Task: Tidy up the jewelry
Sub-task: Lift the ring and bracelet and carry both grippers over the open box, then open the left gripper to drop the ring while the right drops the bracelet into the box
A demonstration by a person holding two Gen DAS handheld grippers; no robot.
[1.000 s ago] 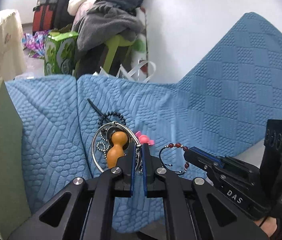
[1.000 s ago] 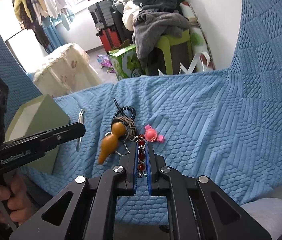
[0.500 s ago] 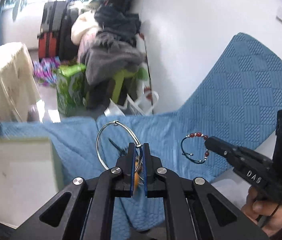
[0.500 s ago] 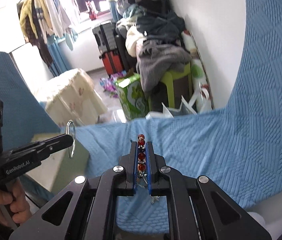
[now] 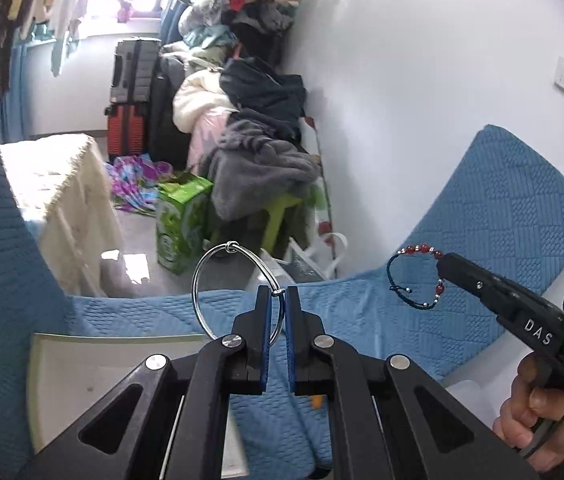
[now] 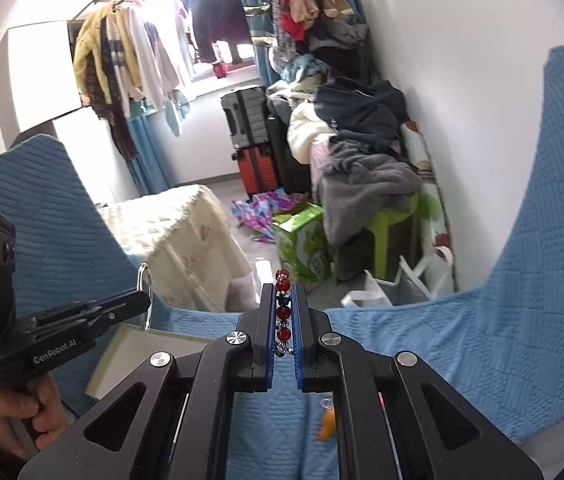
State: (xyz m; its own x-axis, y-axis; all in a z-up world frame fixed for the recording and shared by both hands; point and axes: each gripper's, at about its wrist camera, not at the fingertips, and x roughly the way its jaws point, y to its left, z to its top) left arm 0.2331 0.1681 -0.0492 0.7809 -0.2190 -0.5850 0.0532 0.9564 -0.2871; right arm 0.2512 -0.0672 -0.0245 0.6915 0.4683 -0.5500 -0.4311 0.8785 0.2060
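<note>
Item 1, far left: pale open box (image 5: 82, 368) on the blue quilted cover (image 5: 362, 320); no jewelry visible inside, so sorting looks barely begun

Item 2: left gripper (image 5: 278, 300), jaws clamped on a silver wire bangle (image 5: 218, 280), held in the air above the box's near edge

Item 3: right gripper (image 6: 287, 300), jaws pinched on a red-bead cord bracelet (image 6: 283, 312), also held in the air over the cover

Item 4, low centre: an orange piece (image 6: 328, 426), blurred, on the cover below; apparently still unsorted

Remaining, by judgement: deposit both held pieces, then collect the rest
</note>
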